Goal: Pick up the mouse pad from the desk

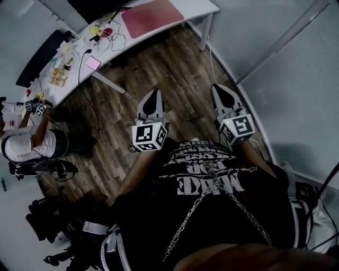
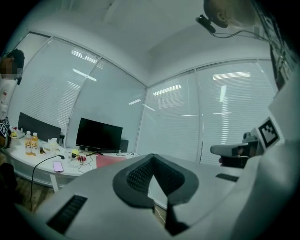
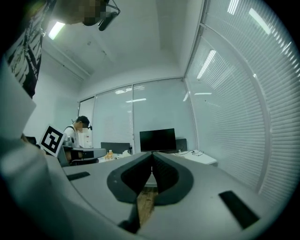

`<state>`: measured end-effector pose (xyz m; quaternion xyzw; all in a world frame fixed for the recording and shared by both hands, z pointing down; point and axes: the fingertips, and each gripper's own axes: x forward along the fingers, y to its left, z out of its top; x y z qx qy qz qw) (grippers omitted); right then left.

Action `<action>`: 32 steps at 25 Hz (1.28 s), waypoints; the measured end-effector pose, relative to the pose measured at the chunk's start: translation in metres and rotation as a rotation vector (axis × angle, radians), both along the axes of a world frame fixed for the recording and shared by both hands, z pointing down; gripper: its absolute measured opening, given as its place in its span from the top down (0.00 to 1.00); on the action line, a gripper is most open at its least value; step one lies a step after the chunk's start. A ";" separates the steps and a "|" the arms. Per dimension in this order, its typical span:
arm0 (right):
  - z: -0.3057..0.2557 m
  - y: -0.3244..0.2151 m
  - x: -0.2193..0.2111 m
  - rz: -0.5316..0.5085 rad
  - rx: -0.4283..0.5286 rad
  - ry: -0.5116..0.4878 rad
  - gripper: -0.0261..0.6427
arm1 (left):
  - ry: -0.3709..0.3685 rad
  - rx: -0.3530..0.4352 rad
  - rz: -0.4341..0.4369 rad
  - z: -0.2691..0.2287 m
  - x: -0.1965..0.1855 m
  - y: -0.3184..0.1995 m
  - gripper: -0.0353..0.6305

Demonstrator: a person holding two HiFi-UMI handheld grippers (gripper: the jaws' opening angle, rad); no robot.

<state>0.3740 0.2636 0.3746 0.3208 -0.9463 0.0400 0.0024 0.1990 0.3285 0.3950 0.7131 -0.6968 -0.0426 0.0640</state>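
Both claws are clenched and empty, their jaw tips pressed together with nothing between them. In the head view the left claw (image 1: 153, 94) and the right claw (image 1: 217, 89) are held side by side over the wood-plank floor (image 1: 159, 69), both pointing toward 12 o'clock, in front of the wearer's black printed shirt (image 1: 206, 174). The red mouse pad (image 1: 151, 17) lies flat on the white desk (image 1: 198, 8) at the top of the picture, at about 12 o'clock from the left claw and well apart from both claws, with floor between. A pink-screened phone (image 1: 92, 63) lies on the same desk at about 10 o'clock from the left claw, with a black cable (image 1: 82, 79) running off the edge beside it. Small clutter and looped wires sit between the phone and the pad. In the left gripper view a dark monitor (image 2: 99, 135) stands behind the pad, and orange drink bottles (image 2: 31, 143) stand at the desk's far left end. A second person (image 1: 24, 143) in a white top is at 9 o'clock of the head view, beside the desk.
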 end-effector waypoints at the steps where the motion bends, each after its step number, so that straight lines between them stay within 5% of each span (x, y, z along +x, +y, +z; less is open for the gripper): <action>1: 0.001 -0.002 0.000 -0.001 -0.005 -0.007 0.96 | -0.008 -0.006 0.005 0.001 0.002 -0.001 0.94; 9: 0.021 -0.024 -0.024 -0.012 -0.053 -0.018 0.96 | -0.025 -0.068 -0.012 0.016 -0.019 -0.020 0.94; 23: 0.014 -0.133 -0.108 0.064 -0.045 0.045 0.96 | 0.020 -0.044 0.081 0.011 -0.103 -0.153 0.94; 32: 0.008 -0.173 -0.178 0.057 -0.043 0.064 0.96 | 0.043 -0.048 0.089 0.014 -0.169 -0.196 0.94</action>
